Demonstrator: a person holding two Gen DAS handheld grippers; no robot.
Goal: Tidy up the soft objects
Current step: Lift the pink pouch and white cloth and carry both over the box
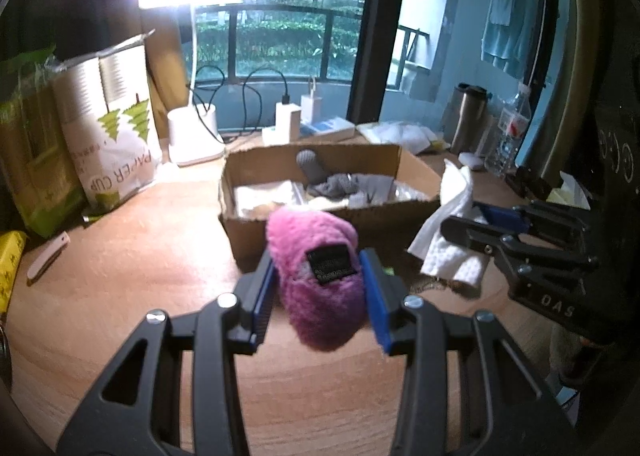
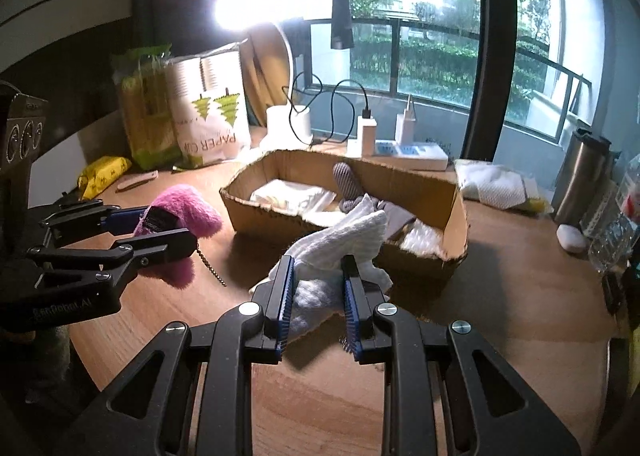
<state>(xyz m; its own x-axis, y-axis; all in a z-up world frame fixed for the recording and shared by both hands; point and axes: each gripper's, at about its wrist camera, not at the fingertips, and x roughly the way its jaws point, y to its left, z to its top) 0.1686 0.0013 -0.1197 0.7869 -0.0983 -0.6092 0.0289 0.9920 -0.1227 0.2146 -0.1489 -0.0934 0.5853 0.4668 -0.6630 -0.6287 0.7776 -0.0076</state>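
Observation:
My left gripper is shut on a pink plush toy with a black label, held above the wooden table just in front of the cardboard box. In the right wrist view the pink plush toy sits in the left gripper at the left, a small chain dangling below it. My right gripper is shut on a white cloth, lifted near the cardboard box front wall. From the left wrist view the right gripper holds the white cloth. Inside the box lie a grey knitted item and white fabrics.
A lit desk lamp stands behind the box, with a paper cup bag and green pack at the left. Chargers and cables sit at the back. A steel tumbler, plastic bottle and white case are at the right.

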